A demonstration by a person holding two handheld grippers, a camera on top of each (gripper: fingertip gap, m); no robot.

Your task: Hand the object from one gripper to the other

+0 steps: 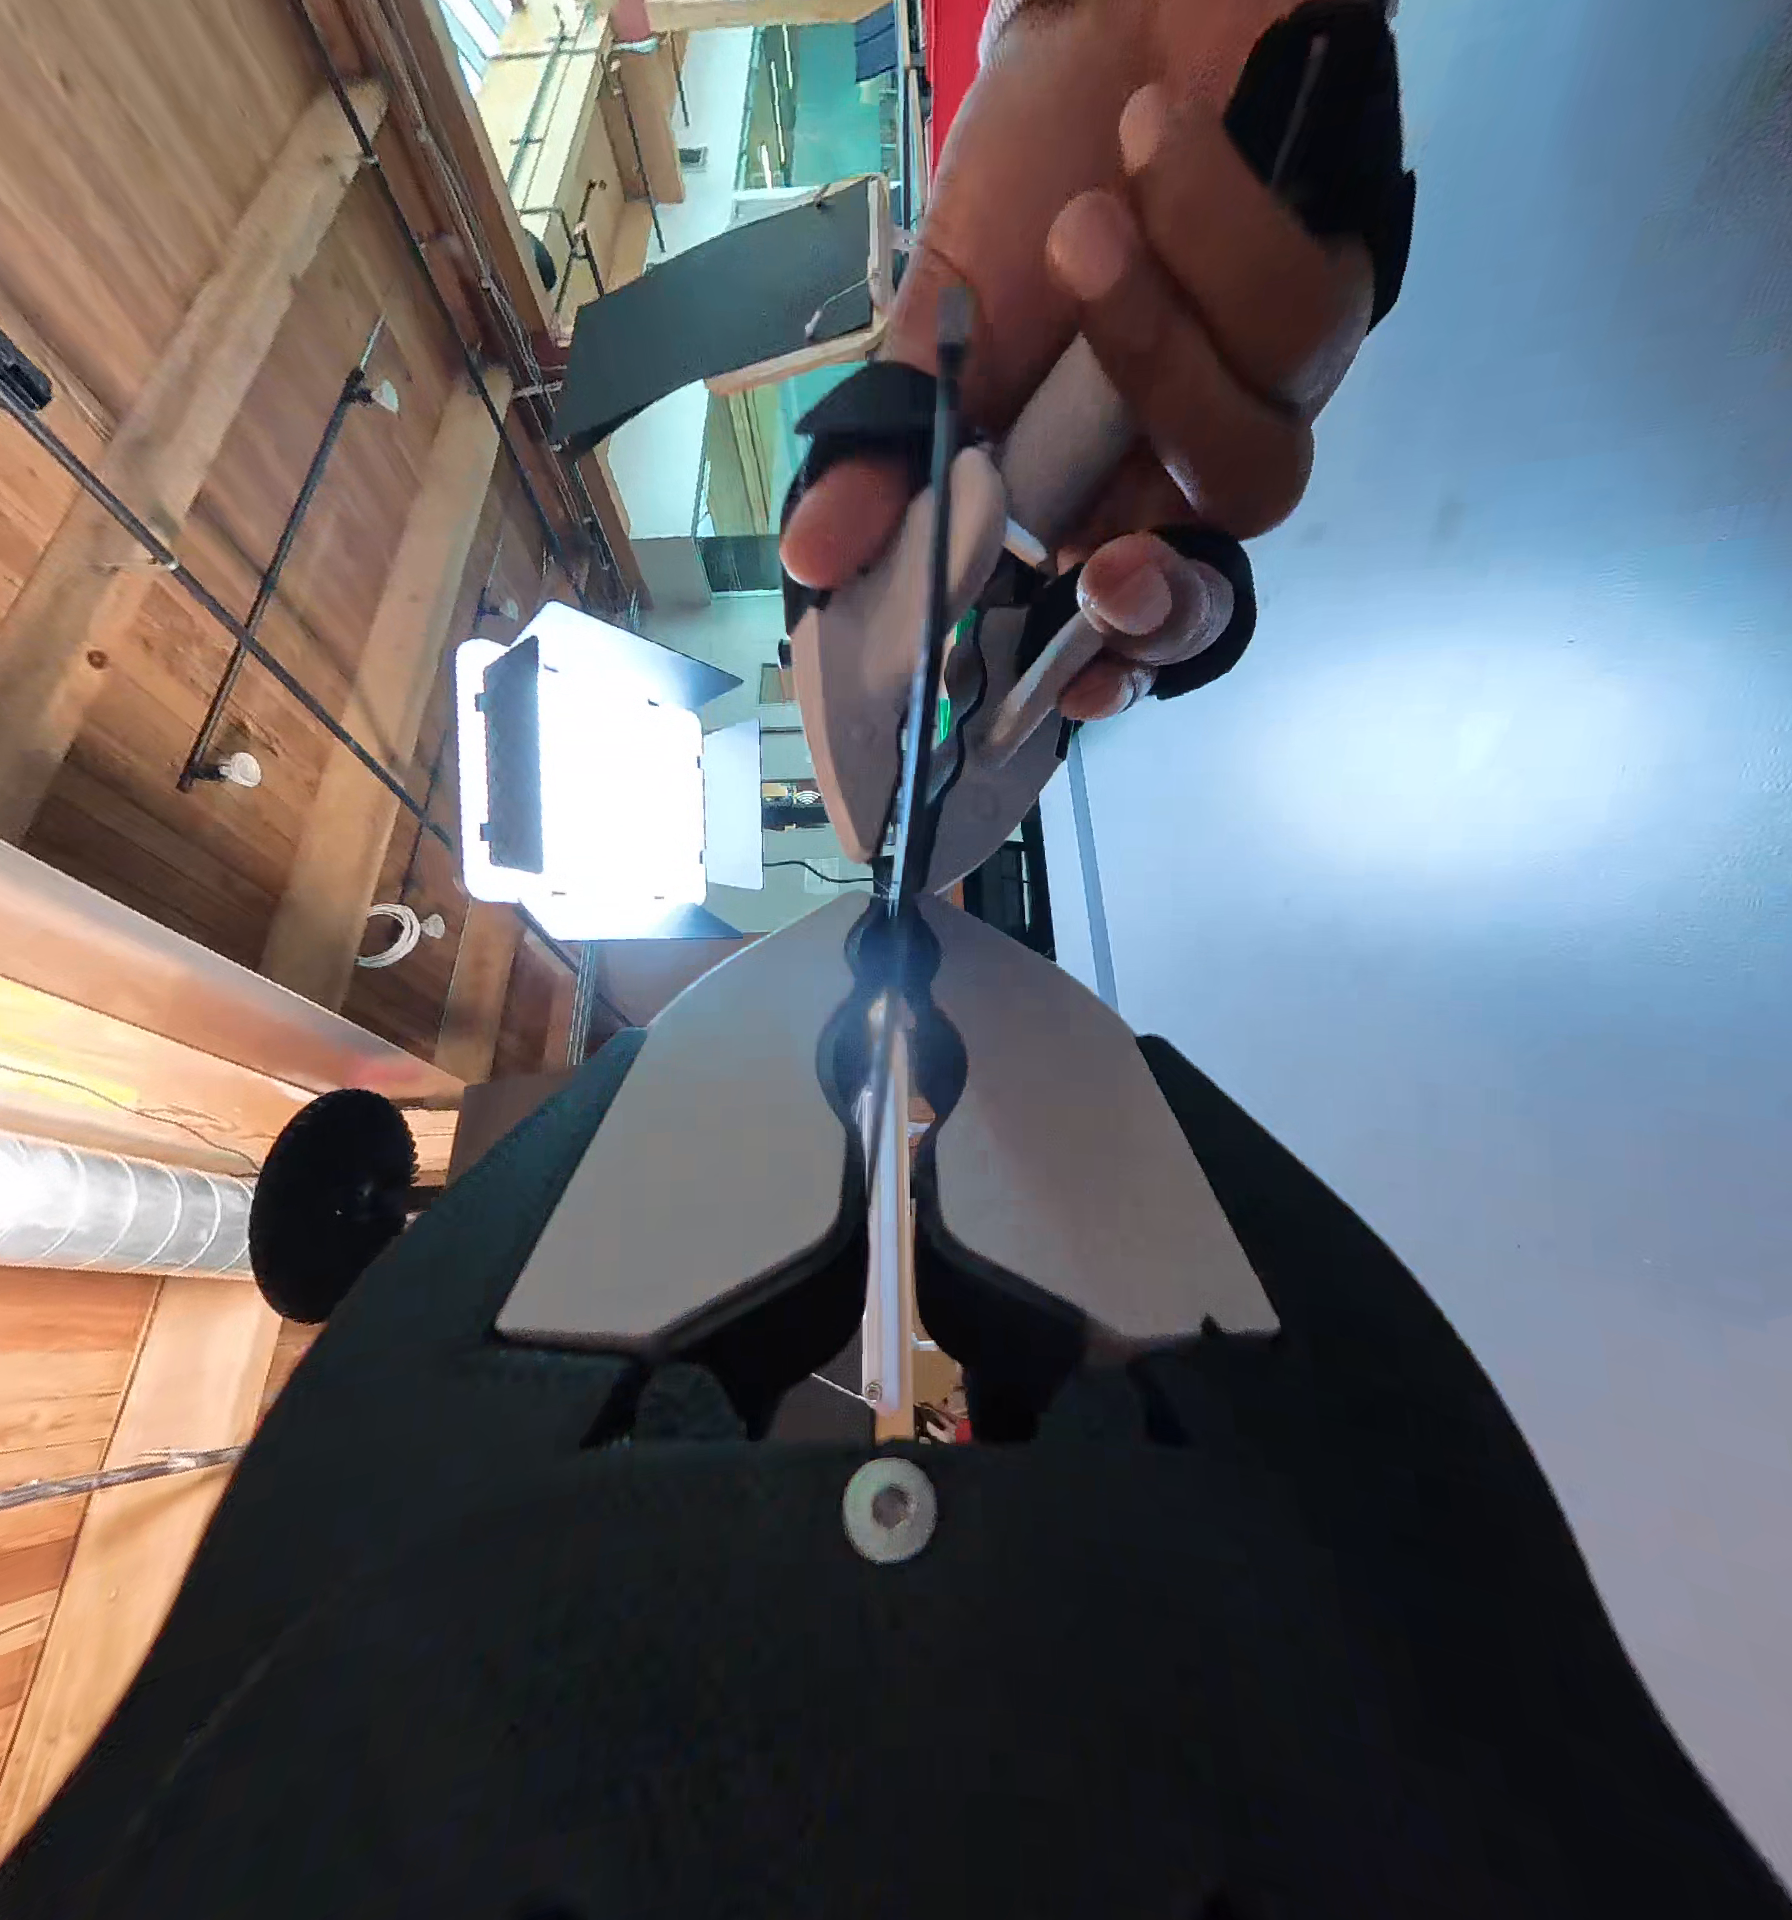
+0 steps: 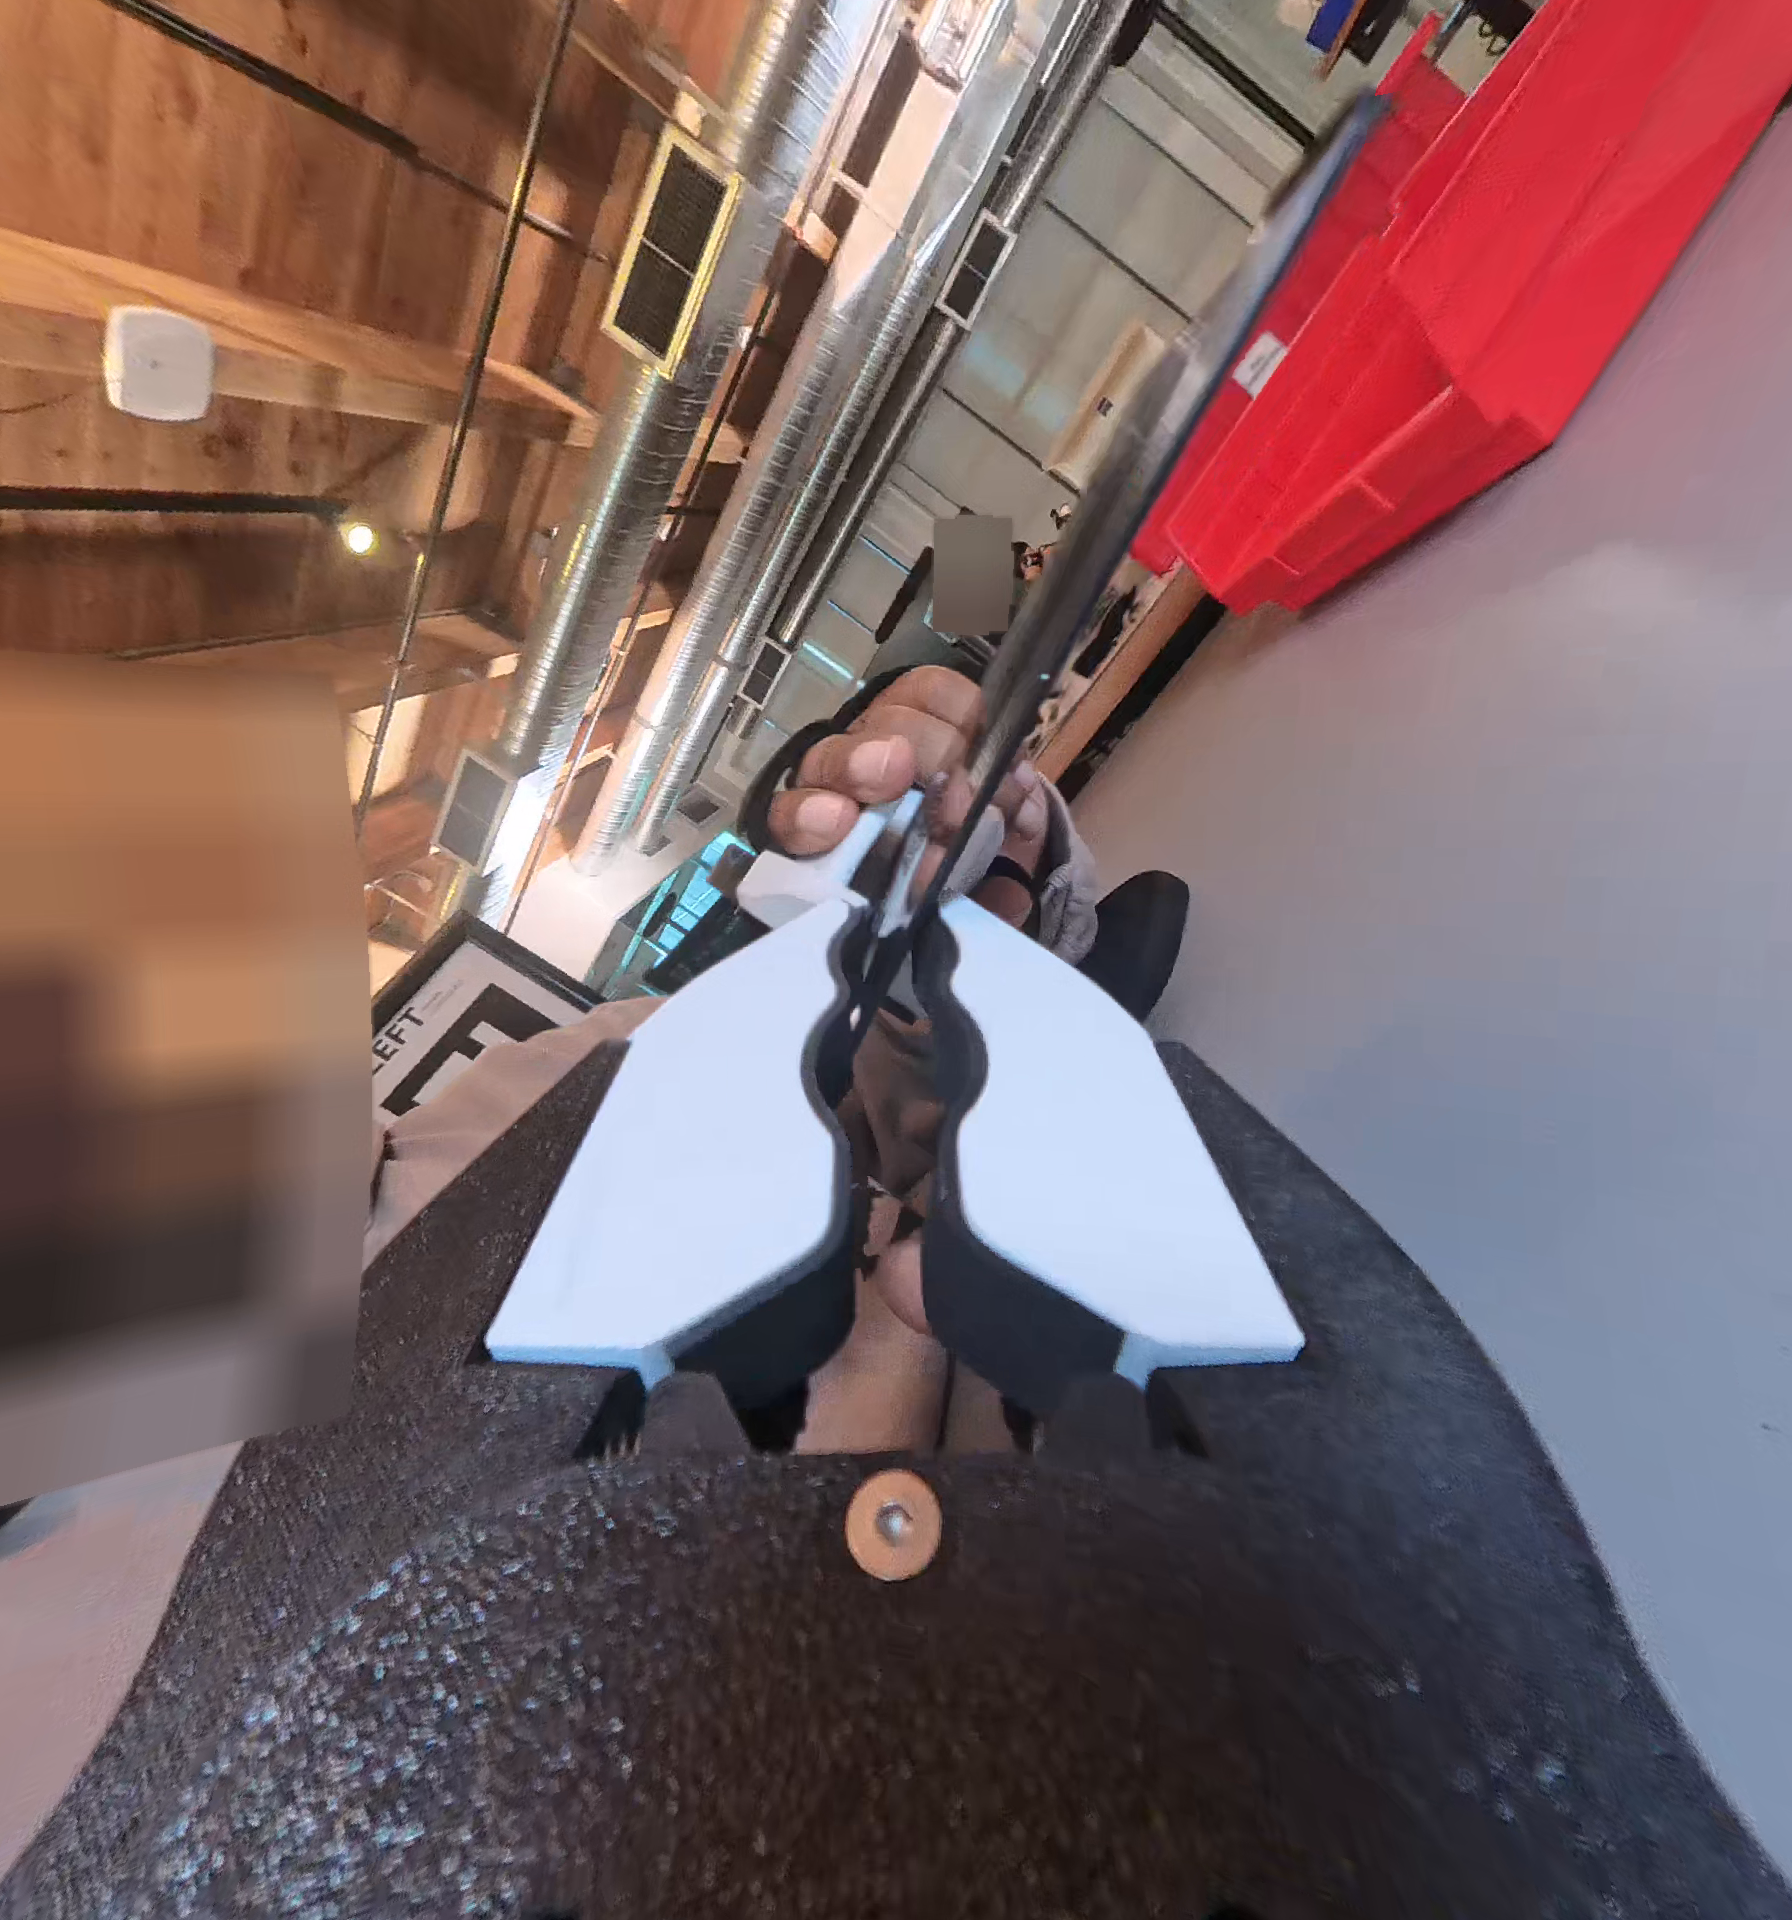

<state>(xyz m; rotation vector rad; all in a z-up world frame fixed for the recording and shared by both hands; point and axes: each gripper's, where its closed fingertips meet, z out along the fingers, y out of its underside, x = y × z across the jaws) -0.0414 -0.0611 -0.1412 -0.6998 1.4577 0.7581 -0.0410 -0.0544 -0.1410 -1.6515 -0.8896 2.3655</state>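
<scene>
Object: thin, flat black strip (image 1: 928, 665), seen edge-on, held between both grippers in mid-air.
Left gripper (image 1: 892, 935): grey fingers pinched on the strip's end.
Right gripper (image 2: 887, 935): jaws narrow, clamping the strip.
Room: bare grey table (image 1: 1494, 935) alongside; smooth red bins (image 2: 1443, 343) at its far edge.

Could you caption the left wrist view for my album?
Two handheld grippers meet tip to tip, both pinching a thin black strip.

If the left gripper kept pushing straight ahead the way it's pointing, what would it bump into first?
Most likely the right gripper, facing it almost tip to tip just beyond the left gripper. A thin black rod runs between both. Depth is hard to judge, but they look nearly touching.
</scene>
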